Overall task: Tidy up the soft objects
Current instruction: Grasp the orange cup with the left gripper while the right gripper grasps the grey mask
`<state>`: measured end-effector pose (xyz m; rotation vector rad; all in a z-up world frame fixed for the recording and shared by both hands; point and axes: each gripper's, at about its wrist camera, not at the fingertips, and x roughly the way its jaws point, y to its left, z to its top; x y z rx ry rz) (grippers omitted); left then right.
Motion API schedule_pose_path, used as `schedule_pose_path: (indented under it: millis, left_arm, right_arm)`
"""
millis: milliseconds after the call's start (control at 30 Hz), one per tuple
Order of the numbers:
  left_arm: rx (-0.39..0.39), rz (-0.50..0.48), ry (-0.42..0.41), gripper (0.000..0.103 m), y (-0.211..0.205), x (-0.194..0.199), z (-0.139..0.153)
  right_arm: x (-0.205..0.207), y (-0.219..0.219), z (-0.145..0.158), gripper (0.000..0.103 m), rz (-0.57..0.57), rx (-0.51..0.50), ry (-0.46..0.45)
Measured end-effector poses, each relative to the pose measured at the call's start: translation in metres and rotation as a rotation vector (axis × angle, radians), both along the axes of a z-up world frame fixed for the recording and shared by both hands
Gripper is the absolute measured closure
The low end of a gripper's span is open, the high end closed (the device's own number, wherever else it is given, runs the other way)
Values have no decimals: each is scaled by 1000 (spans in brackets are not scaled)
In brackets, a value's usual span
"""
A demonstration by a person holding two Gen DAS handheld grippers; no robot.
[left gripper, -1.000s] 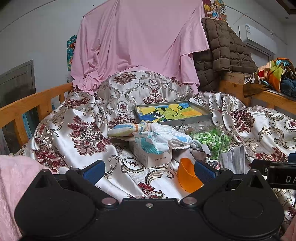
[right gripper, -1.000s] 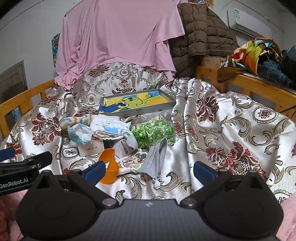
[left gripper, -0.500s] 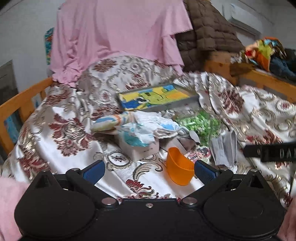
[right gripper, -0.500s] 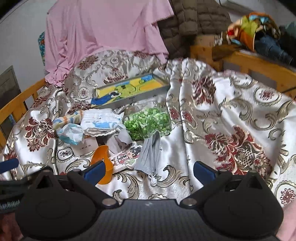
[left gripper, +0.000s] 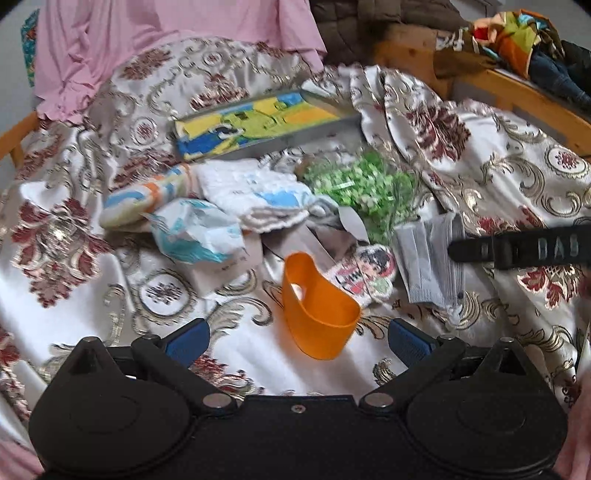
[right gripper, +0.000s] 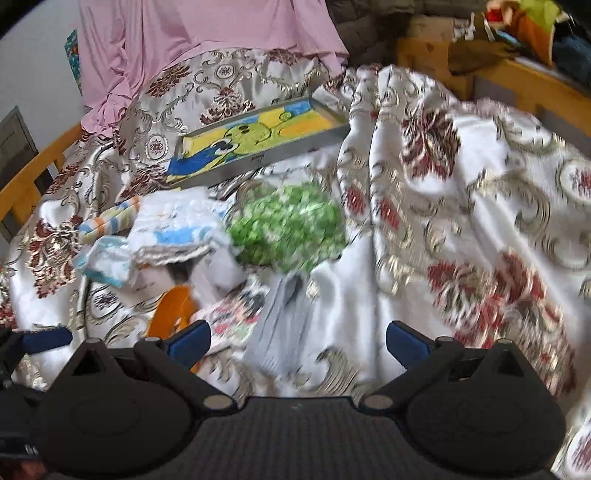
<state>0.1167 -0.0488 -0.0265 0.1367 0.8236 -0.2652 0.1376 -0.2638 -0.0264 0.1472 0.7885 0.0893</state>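
A heap of soft things lies on the floral satin cloth (left gripper: pixel 517 177): a striped rolled cloth (left gripper: pixel 147 195), a white and blue towel (left gripper: pixel 258 199), a crumpled blue-white packet (left gripper: pixel 199 232), a bag of green bits (left gripper: pixel 358 184), a grey face mask (left gripper: pixel 432 258) and a cartoon patch (left gripper: pixel 365 273). An orange cup (left gripper: pixel 317 314) lies on its side just ahead of my left gripper (left gripper: pixel 299 338), which is open and holds nothing. My right gripper (right gripper: pixel 298 338) is open over the grey mask (right gripper: pixel 284 332), and the green bag (right gripper: pixel 288 229) lies beyond it.
A flat tray with a yellow and blue cartoon picture (left gripper: pixel 258 125) sits behind the heap. Pink fabric (left gripper: pixel 147 40) and a brown jacket (left gripper: pixel 362 14) hang at the back. Wooden rails (left gripper: pixel 524 99) border the cloth, with colourful clothes (left gripper: pixel 517 40) at the far right.
Both grippers have tipped down and moved forward toward the heap, so the orange cup and the grey mask now sit closer. Both stay open.
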Motion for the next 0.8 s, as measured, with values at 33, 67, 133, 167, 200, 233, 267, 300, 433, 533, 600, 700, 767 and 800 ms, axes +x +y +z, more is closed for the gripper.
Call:
schedule_pose_path:
  millis: [33, 67, 133, 167, 200, 233, 267, 300, 433, 533, 600, 700, 767, 800]
  left_arm:
    - [-8, -2, 14, 1, 0, 2, -3]
    - [-24, -5, 34, 1, 0, 4, -6]
    - [-53, -10, 62, 1, 0, 10, -11]
    - [-66, -8, 77, 1, 0, 13, -14]
    - [-80, -7, 91, 1, -1, 17, -16]
    - [-94, -7, 102, 1, -1, 20, -19]
    - [-104, -7, 110, 1, -2, 23, -21]
    - [-117, -3, 117, 1, -3, 27, -23]
    - [-159, 13, 137, 3, -7, 39, -32]
    - [-175, 18, 155, 7, -9, 48, -39]
    - [-170, 18, 157, 9, -11, 50, -42]
    - [-175, 31, 159, 17, -8, 53, -43]
    - [-185, 53, 166, 22, -3, 55, -45]
    - [-191, 66, 170, 27, -1, 55, -46]
  right_arm:
    - [5, -3, 0, 0, 12, 1, 2]
    - [10, -5, -1, 0, 25, 7, 12]
    - [22, -10, -4, 0, 55, 37, 44]
    - [27, -12, -6, 0, 63, 51, 63]
    - [34, -14, -8, 0, 78, 67, 84]
    - [39, -16, -11, 0, 92, 77, 96]
    - [43, -17, -13, 0, 106, 85, 104]
    - [47, -17, -15, 0, 122, 87, 110]
    - [60, -13, -29, 0, 173, 104, 145]
    - [69, -10, -40, 5, 191, 133, 178]
    - [73, -8, -44, 7, 199, 148, 192]
    - [78, -5, -50, 13, 205, 149, 208]
    - [81, -4, -52, 18, 208, 146, 218]
    - [82, -3, -54, 20, 210, 145, 224]
